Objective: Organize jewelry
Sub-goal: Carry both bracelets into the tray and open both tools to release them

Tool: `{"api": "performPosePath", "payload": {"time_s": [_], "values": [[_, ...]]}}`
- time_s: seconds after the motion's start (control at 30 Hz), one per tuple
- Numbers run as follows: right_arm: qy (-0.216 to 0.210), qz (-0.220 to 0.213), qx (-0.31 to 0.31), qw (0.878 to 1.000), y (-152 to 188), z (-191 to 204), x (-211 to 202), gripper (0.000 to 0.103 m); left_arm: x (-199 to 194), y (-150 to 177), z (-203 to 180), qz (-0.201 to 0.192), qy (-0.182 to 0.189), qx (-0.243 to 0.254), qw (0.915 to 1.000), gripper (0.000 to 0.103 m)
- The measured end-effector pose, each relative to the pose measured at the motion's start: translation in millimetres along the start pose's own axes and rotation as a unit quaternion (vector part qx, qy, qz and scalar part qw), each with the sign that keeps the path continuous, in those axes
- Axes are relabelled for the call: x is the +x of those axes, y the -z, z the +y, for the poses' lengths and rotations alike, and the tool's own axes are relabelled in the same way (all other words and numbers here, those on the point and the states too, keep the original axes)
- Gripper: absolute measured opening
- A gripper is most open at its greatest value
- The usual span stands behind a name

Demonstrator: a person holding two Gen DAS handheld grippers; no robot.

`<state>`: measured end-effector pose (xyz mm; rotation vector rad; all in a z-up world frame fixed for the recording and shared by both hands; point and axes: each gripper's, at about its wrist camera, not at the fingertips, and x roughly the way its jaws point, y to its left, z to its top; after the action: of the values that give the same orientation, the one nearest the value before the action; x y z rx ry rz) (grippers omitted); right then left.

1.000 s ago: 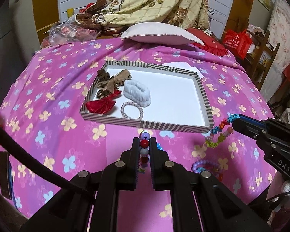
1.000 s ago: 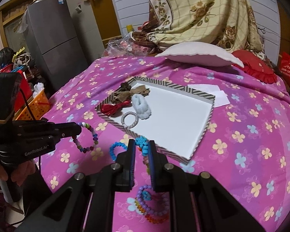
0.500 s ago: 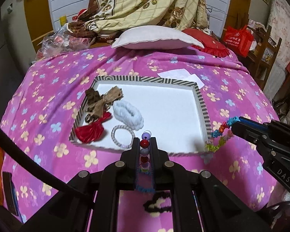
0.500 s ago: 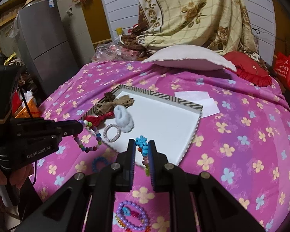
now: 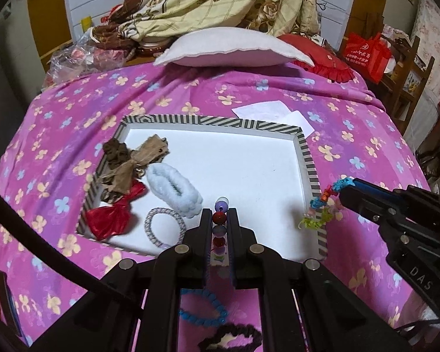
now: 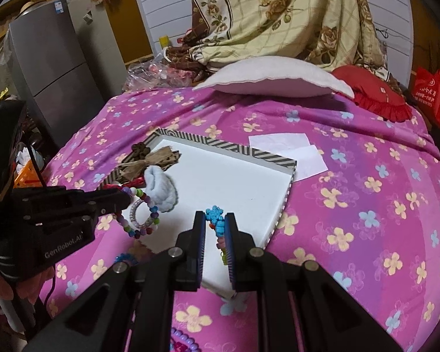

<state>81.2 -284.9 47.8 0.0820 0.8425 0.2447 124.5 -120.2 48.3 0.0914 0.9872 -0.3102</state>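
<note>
A: What is changing?
B: Both claws are now hanging over the striped tray (image 5: 306, 158); left claw (image 5: 220, 220) clamping a beaded bracelet (image 5: 220, 218), right claw (image 6: 215, 223) clamping a blue woven bracelet (image 6: 214, 215).
A: Surroundings?
B: A pink flowered bed (image 6: 366, 190), white pillow (image 5: 234, 48).

Both fisheye views are evenly lit by soft indoor light from above, neither dim nor harsh. The white tray floor (image 5: 243, 170) is the brightest patch and looks slightly washed out, without hard glare. Shadows are faint and diffuse; a soft one lies under the pillow (image 6: 275, 79). Black vignetting fills the corners, and straight lines bow toward the edges. The centre is fairly sharp, while the dark fingers (image 5: 205, 228) lose detail in near-black.
</note>
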Motion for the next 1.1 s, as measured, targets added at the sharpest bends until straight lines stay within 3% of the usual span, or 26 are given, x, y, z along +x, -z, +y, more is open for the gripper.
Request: {"api": "performPosePath", "payload": {"time_s": [0.27,0.53,0.7,1.1], "values": [[-0.002,0.017,0.005,1.0,-6.1,-4.7,28.8,0.013,30.3,-0.4,2.0,0.018,-0.001,-0.01,0.9998,0.022],[-0.005,0.048,-0.007,0.999,-14.1,7.8,74.0,0.013,60.1,11.6,36.0,0.048,-0.022,-0.046,0.9976,0.022],[-0.014,0.076,-0.008,0.997,-18.3,18.2,111.1,0.013,69.3,17.5,48.0,0.055,-0.023,-0.056,0.9966,0.022],[-0.031,0.101,0.02,0.994,-24.5,17.5,151.2,0.013,80.4,24.3,50.4,0.066,-0.02,-0.057,0.996,0.022]]}}
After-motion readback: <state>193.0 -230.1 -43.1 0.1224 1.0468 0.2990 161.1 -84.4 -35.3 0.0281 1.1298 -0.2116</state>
